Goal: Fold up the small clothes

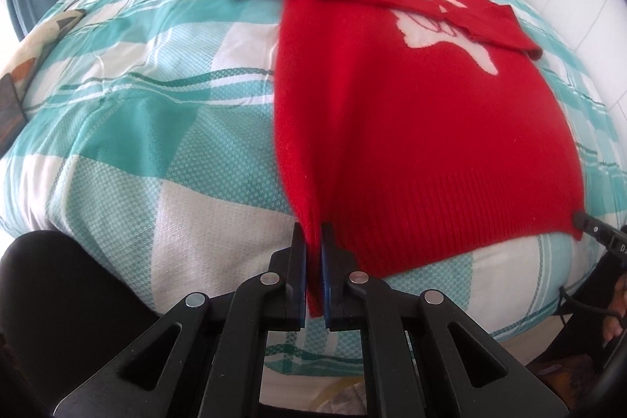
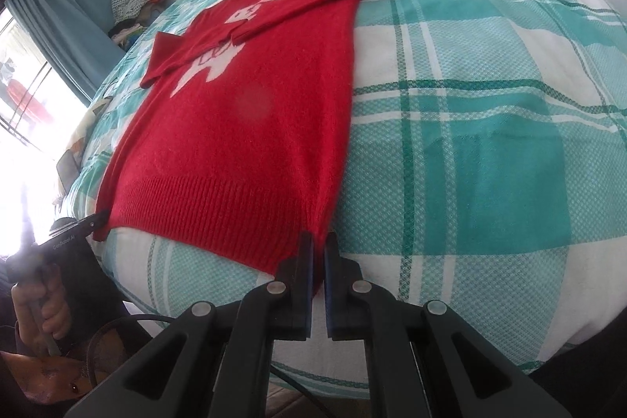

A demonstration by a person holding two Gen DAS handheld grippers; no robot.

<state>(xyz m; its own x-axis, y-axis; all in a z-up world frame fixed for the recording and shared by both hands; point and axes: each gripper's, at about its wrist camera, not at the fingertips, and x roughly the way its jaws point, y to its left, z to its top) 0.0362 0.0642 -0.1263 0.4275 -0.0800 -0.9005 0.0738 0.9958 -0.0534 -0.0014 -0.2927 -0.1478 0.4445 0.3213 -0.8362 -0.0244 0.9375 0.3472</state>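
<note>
Hem corner in my left gripper [image 1: 312, 241]: hidden between my pads, I cannot see how deep the red sweater [image 1: 411, 128] goes in.
Hem corner in my right gripper [image 2: 318, 246]: the same, the cloth disappears between the two fingers.
White figure on the sweater [image 1: 435, 26]: partly covered by the folded sleeves, so I cannot tell what animal it is.
My right gripper in the left view [image 1: 591, 227]: only the tip shows, the rest is cut off by the edge.
Pile of clothes in the corner [image 2: 133, 2]: too small and blurred to name the pieces.
Window [image 2: 23, 77]: overexposed, outside is not readable.
Bed [image 2: 490, 104]: its sides run out of the picture.
</note>
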